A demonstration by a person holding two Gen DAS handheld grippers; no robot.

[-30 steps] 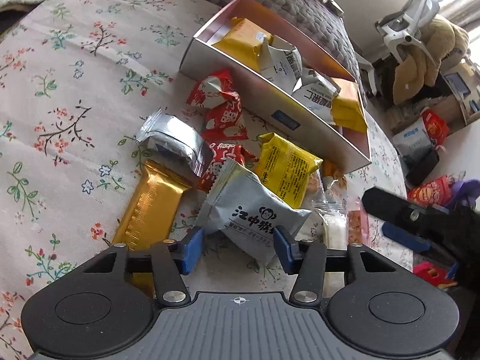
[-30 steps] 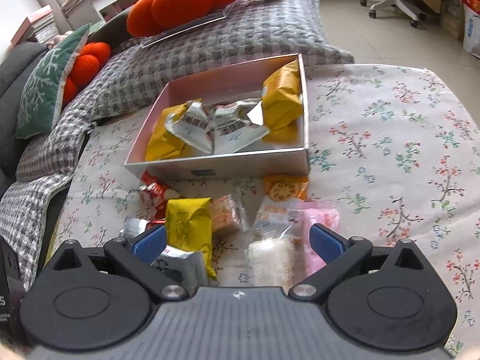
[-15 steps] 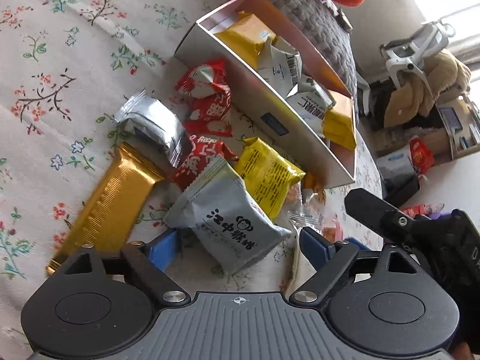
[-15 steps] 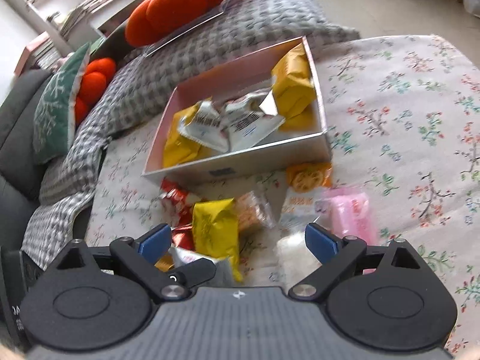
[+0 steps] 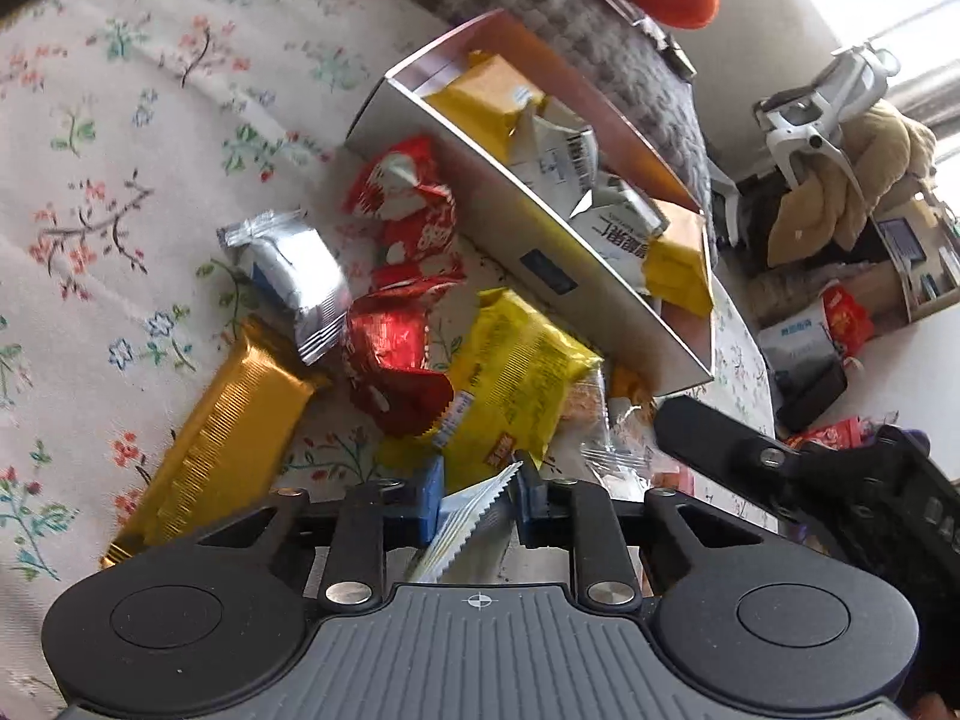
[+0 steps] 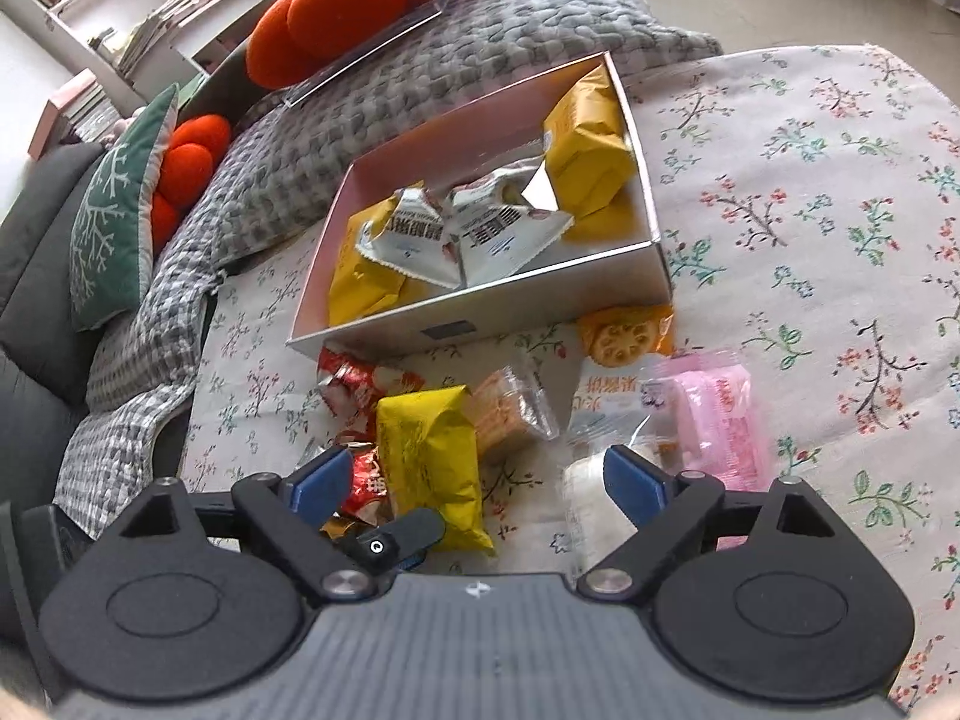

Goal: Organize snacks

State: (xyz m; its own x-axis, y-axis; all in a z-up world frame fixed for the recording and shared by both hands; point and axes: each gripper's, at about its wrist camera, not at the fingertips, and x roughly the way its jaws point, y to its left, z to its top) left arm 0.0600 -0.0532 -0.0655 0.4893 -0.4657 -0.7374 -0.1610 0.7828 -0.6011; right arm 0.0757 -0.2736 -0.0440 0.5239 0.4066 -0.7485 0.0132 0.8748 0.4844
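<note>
My left gripper (image 5: 477,501) is shut on the grey snack packet (image 5: 462,531), whose serrated edge sticks up between the blue pads. Ahead lie a yellow packet (image 5: 516,384), red wrappers (image 5: 396,360), a silver packet (image 5: 294,276) and a gold bar (image 5: 228,432). The open box (image 5: 540,252) holds yellow and white packets. My right gripper (image 6: 474,480) is open above the pile, near the yellow packet (image 6: 429,456), a pink packet (image 6: 714,414) and a clear packet (image 6: 585,492). The box (image 6: 480,324) lies beyond.
Everything lies on a floral cloth (image 6: 840,210). A grey checked blanket (image 6: 360,120) and orange cushions (image 6: 348,6) lie behind the box. The left gripper's finger (image 6: 396,537) shows in the right wrist view. The right gripper's finger (image 5: 720,444) shows in the left wrist view.
My left gripper opened wide around the grey packet, then closed on it and lifted it off the pile. My right gripper stayed open and shifted slightly over the pile.
</note>
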